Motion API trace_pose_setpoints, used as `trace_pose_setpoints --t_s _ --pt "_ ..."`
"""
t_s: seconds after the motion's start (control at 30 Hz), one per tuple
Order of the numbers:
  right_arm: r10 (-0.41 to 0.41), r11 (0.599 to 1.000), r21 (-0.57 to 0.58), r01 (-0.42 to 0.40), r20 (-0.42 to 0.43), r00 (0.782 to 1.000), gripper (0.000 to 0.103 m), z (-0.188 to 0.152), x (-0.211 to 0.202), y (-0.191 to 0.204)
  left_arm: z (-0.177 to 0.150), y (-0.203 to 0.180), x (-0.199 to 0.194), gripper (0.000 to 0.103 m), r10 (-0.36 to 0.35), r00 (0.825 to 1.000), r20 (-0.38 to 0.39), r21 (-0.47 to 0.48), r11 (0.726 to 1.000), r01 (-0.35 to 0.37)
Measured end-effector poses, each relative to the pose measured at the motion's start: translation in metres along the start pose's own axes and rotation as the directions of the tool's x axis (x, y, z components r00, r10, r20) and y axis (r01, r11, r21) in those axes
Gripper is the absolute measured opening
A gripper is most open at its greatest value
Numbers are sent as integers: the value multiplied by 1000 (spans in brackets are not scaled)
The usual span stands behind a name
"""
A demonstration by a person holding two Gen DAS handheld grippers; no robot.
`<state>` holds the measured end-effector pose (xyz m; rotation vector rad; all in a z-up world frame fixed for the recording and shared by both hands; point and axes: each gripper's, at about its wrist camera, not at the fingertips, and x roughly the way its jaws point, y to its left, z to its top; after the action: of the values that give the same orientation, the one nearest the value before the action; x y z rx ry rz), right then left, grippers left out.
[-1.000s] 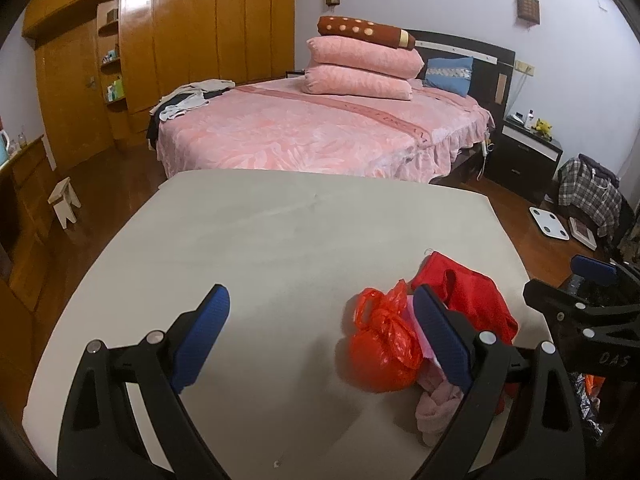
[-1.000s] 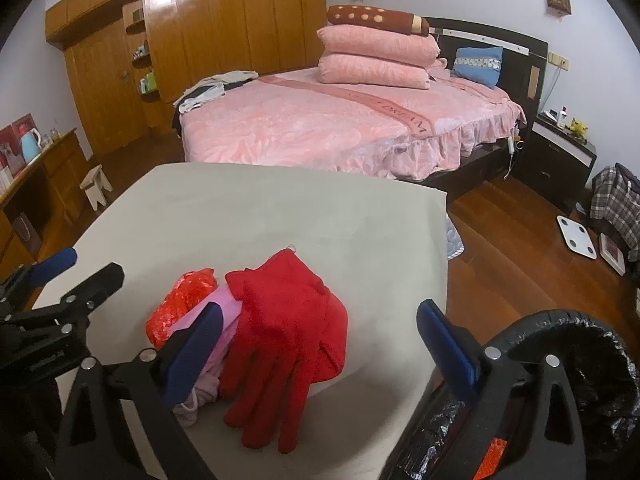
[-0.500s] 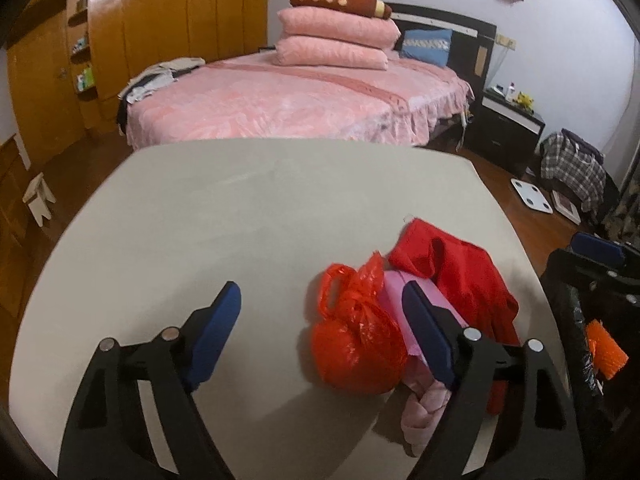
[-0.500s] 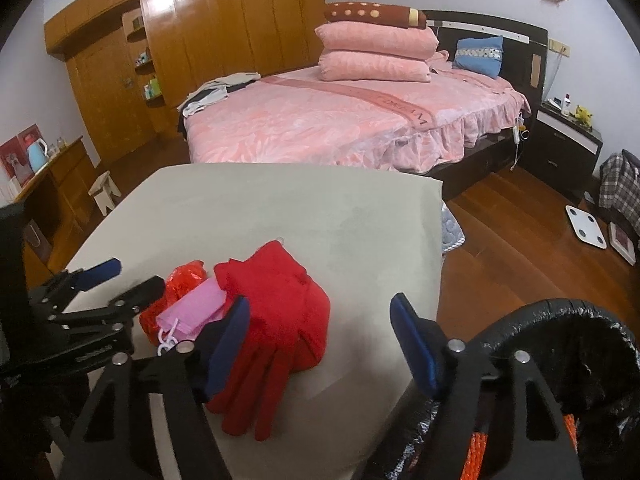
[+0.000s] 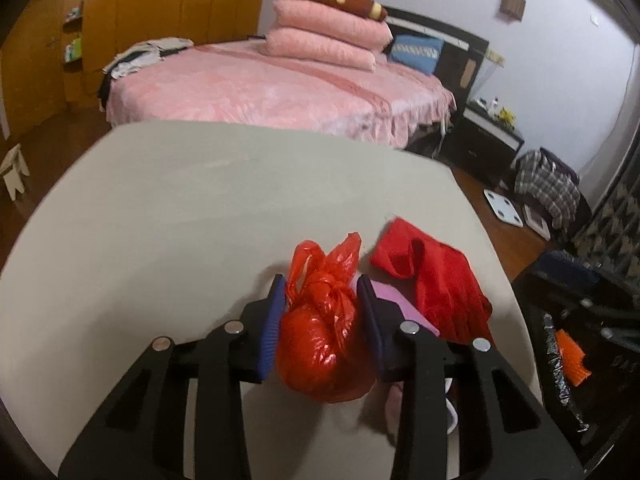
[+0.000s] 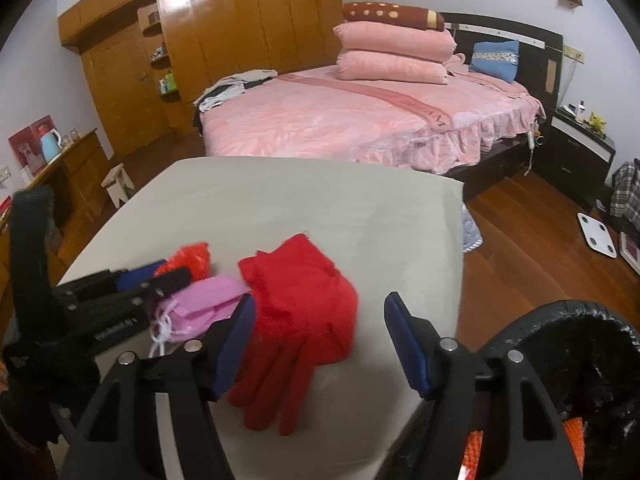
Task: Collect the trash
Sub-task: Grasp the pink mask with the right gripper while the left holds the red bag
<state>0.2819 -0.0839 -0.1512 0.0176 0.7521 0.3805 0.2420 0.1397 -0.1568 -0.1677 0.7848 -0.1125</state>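
Observation:
A knotted red plastic bag (image 5: 320, 332) lies on the grey table (image 5: 200, 208). My left gripper (image 5: 322, 300) is closed around it, both blue pads against its sides. The bag also shows in the right wrist view (image 6: 190, 258), partly hidden by the left gripper. A pink mask (image 6: 204, 306) and a pair of red gloves (image 6: 300, 312) lie beside it. My right gripper (image 6: 320, 340) is open and empty, over the gloves' fingers near the table's front edge.
A black-lined trash bin (image 6: 592, 380) stands by the table's right front corner, with orange trash inside (image 5: 570, 356). A pink bed (image 6: 360, 120) stands behind the table. Wooden floor, a white scale (image 6: 598, 234) and a nightstand (image 6: 580, 156) are to the right.
My left gripper moved forward and right over the red bag and closed its jaws onto it. My right gripper narrowed somewhat and shifted slightly over the gloves.

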Motion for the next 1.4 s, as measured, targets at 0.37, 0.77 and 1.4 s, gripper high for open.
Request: trace_pose_setpoints --t_s 0.37,0.77,1.4 --pt "49 997 -49 -51 -35 998 65 -9 12 42 -14 34 -18 51 60 998 -33 -71 996 -63" --pt "51 996 -77 -54 -41 998 65 -13 11 62 -28 56 -16 54 75 996 -56 -84 993 -79" --pt "199 972 -117 -205 -68 978 53 -20 36 139 -35 92 -69 38 226 974 28 -73 972 -223"
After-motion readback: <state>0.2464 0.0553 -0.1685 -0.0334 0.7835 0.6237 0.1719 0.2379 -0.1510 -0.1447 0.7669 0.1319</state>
